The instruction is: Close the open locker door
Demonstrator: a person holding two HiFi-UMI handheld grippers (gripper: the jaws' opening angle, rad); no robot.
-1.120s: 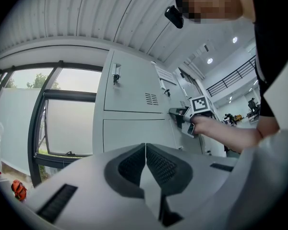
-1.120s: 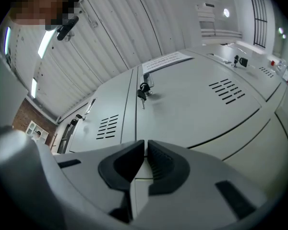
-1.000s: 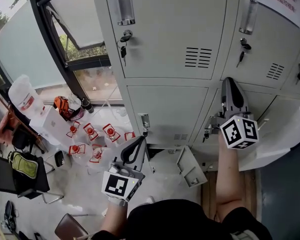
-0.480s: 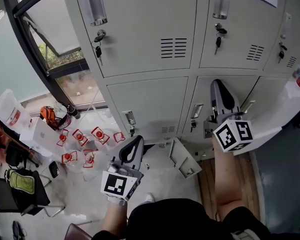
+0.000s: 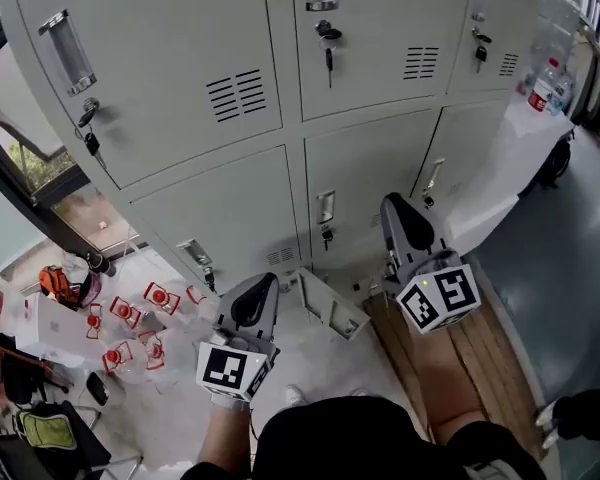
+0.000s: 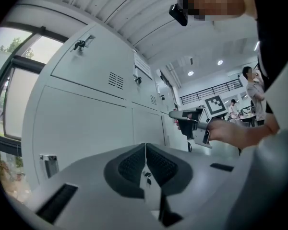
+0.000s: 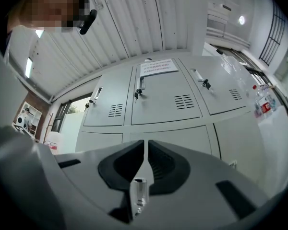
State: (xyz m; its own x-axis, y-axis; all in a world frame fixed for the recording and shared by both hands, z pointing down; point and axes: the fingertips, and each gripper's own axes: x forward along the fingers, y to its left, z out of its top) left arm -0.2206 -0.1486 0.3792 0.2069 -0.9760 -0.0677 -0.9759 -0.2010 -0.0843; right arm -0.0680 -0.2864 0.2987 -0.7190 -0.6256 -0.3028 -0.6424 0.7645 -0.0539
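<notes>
Pulling right gripper (image 5: 396,204) back off lower locker door (image 5: 365,168); left gripper (image 5: 264,286) idle; both fingers clenched, empty. Looks flush; next, confirm latch.

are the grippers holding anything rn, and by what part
Nothing is held. The left gripper and right gripper both have their jaws shut on empty air.

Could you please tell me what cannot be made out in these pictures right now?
- Notice: right gripper view, print too small to read.
- Lower middle locker: head view, partly hidden by the right hand-held gripper.
- Low grey door: head view, its compartment's inside does not show.
- Upper lockers: head view, cut off by the top edge.
</notes>
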